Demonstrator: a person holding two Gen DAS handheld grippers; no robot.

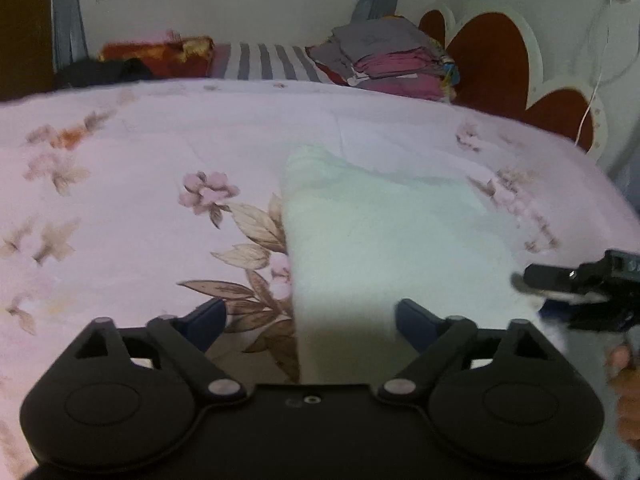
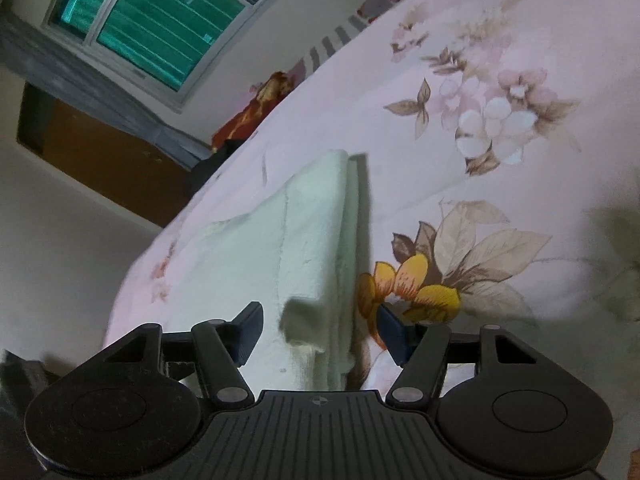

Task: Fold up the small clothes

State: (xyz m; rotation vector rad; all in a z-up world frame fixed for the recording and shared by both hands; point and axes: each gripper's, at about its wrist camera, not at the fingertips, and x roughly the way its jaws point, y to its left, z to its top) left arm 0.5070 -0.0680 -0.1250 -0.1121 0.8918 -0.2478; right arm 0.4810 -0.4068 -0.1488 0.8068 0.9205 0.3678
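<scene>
Ahead of both tools, on a pink floral-print bedspread [image 1: 140,152], lies a pale mint-green, fleecy small garment [image 1: 392,240], already doubled into a rough rectangle. Left gripper [image 1: 310,320]: jaws spread wide, nothing between them, straddling the garment's near left edge from just above. Right gripper [image 2: 318,332]: jaws likewise parted and empty, the stacked fold edge and one loose, curled-up corner [image 2: 298,316] sitting between its blue fingertips [image 2: 394,332]. Handling, judged: light, soft, limp, thick pile; it should sag and drag on the bedspread rather than slide, and the layers could peel apart if only the top one is pinched. Best hold looks like the near corners, jaws closing through all layers at the edge. Whether either tool touches the cloth cannot be told. Hidden or unclear: the garment's nearest hem disappears under both tool bodies; what kind of garment it is cannot be told; its far end blurs into the bedspread. Well beyond the left tool, a stack of folded grey and pink clothes [image 1: 392,60] sits by a red-and-cream headboard [image 1: 500,52].
</scene>
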